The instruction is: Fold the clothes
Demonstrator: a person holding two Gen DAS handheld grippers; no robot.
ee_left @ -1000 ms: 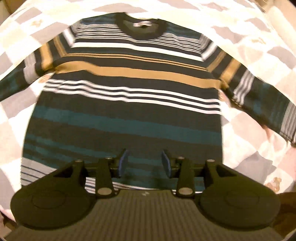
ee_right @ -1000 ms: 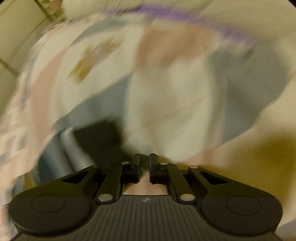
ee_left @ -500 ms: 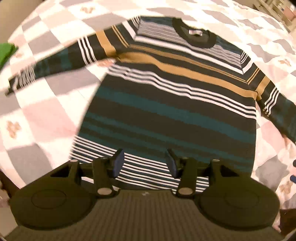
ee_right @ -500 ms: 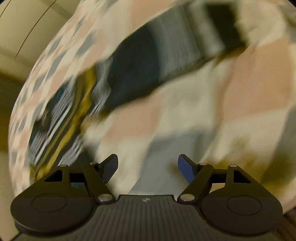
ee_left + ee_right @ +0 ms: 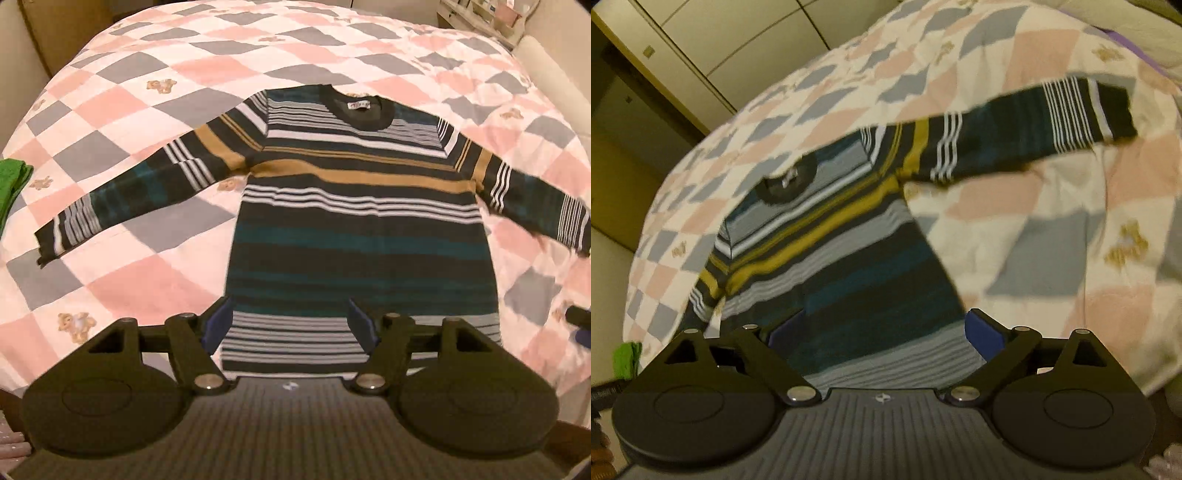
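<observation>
A striped sweater [image 5: 354, 229] in dark, teal, mustard and white lies flat and face up on a checked quilt [image 5: 155, 280], both sleeves spread out sideways. Its collar points away from me and its hem is nearest. My left gripper [image 5: 290, 325] hangs open above the hem, near its left corner, holding nothing. In the right wrist view the same sweater [image 5: 857, 266] runs diagonally, with one sleeve [image 5: 1034, 129] stretched to the upper right. My right gripper [image 5: 884, 334] is open over the hem end of the sweater, empty.
A pink, grey and white quilt with small bear prints covers the bed. A green cloth [image 5: 11, 184] lies at the bed's left edge. Shelves [image 5: 480, 18] stand at the far right, and cupboard doors [image 5: 720, 40] rise behind the bed.
Both views have pulled back from the sweater, which now shows whole with its sleeves spread. The right gripper went from shut to wide open and swung off bare quilt over the hem.
</observation>
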